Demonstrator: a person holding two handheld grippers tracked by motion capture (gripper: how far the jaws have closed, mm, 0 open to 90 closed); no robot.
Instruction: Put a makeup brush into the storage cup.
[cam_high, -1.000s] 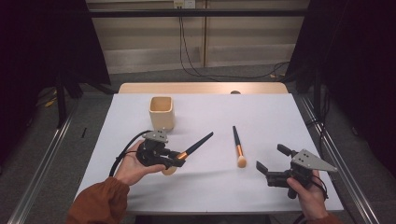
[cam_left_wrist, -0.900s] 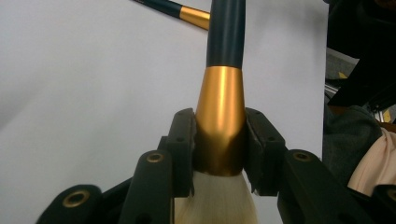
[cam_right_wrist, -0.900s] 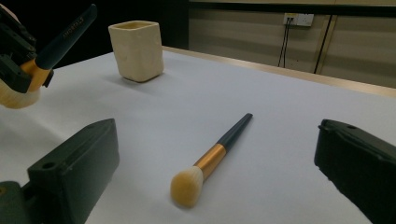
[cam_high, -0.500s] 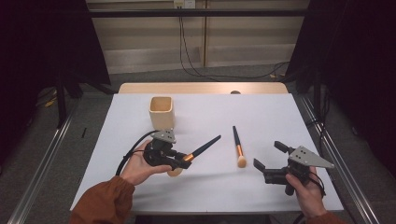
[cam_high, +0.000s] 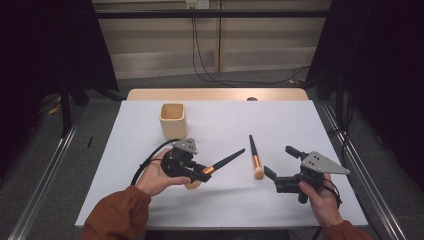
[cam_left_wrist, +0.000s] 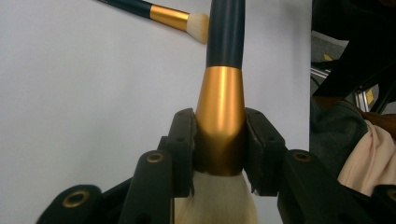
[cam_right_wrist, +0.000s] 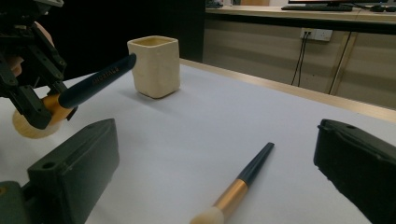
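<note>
Left claw (cam_high: 192, 172) clenched on big brush (cam_left_wrist: 223, 100) gold neck, handle pointing out, ready for cup (cam_high: 173, 120) upper left. Right claw (cam_high: 282, 165) spread wide, facing small brush (cam_high: 255, 157) mid-bench.

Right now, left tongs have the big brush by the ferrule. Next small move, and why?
Probably lift and swing the left tongs toward the cream cup. They are shut on the big brush at its gold ferrule, handle pointing away, so it looks secure. The cup stands open-topped just beyond. The small brush lies on the table ahead of the open right tongs.
</note>
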